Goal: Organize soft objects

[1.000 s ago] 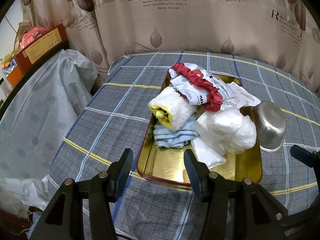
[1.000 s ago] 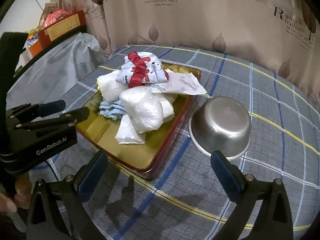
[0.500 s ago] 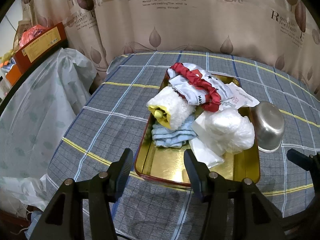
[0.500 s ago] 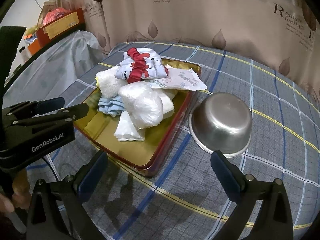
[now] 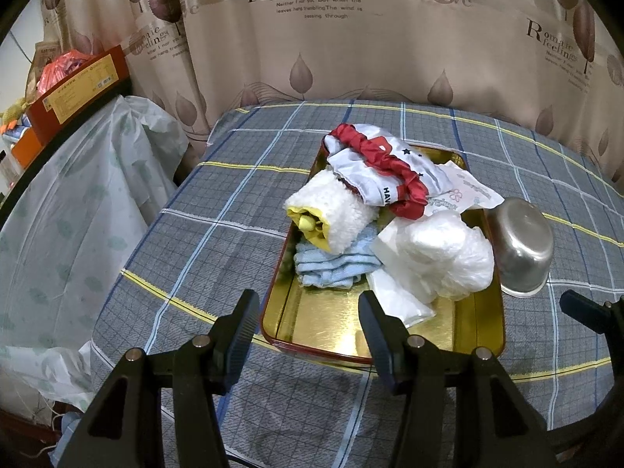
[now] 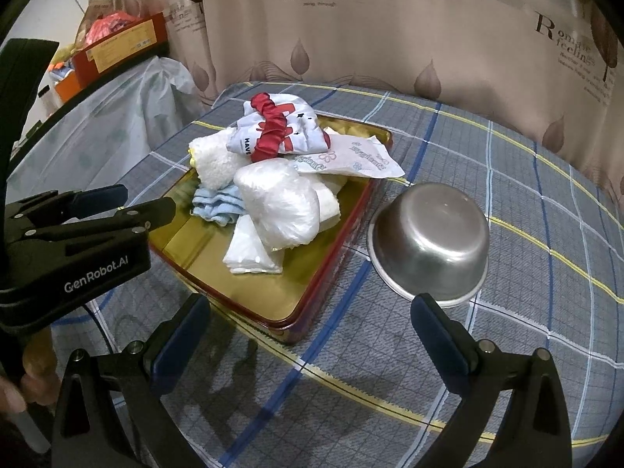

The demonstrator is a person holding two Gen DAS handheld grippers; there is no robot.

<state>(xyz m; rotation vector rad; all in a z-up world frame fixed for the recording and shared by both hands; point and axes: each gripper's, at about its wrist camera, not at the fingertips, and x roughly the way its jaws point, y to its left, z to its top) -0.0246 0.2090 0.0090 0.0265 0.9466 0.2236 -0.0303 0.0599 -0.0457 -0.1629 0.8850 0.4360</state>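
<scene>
A gold tray with a red rim (image 5: 343, 327) (image 6: 241, 292) holds a heap of soft things: a white fluffy roll with a yellow core (image 5: 331, 214) (image 6: 214, 160), a folded blue cloth (image 5: 331, 265) (image 6: 212, 204), a white plastic bag bundle (image 5: 444, 253) (image 6: 280, 206), a flat white packet (image 5: 397, 300) (image 6: 249, 251), a white printed cloth with a red scrunchie (image 5: 386, 171) (image 6: 273, 128) and a printed wrapper (image 5: 464, 191) (image 6: 351, 156). My left gripper (image 5: 308, 316) (image 6: 128, 204) is open and empty above the tray's near edge. My right gripper (image 6: 312, 319) is open and empty, near the tray's corner.
An upside-down steel bowl (image 5: 520, 247) (image 6: 431, 238) stands on the checked tablecloth (image 5: 202, 249) right of the tray. A plastic-covered surface (image 5: 58, 202) and boxes (image 5: 78, 85) are to the left. A leaf-print curtain (image 5: 351, 39) hangs behind.
Both grippers have drawn back slightly from the tray, so the tray and bowl look a little smaller. The objects have not moved.
</scene>
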